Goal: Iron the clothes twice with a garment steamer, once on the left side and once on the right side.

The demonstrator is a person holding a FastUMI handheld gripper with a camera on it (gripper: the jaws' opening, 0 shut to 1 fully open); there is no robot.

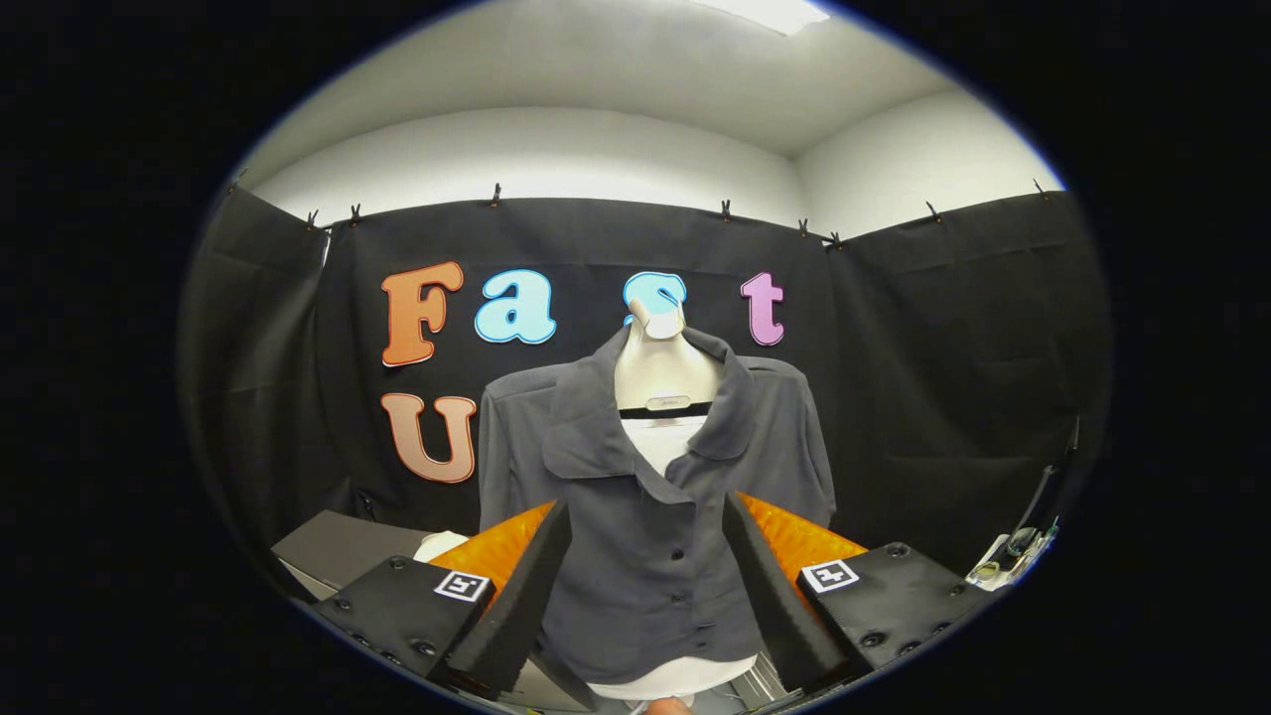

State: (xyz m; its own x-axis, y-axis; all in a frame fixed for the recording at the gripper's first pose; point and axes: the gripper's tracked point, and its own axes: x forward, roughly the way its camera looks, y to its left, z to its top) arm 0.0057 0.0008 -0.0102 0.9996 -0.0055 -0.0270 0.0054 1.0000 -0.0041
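The tool (pixel 645 586) gapes empty (no steamer held), with the grey shirt (pixel 650 497) hanging upright straight ahead, beyond its fingers.

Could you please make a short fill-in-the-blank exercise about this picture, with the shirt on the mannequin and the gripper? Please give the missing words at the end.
1. The grey shirt hangs on a white ____.
2. The gripper has its jaws ____, with nothing held between them.
3. Seen between the jaws, the shirt's front is closed with a row of dark ____.
4. Under the grey shirt, a ____ garment shows at the neck.

Missing words: mannequin; open; buttons; white
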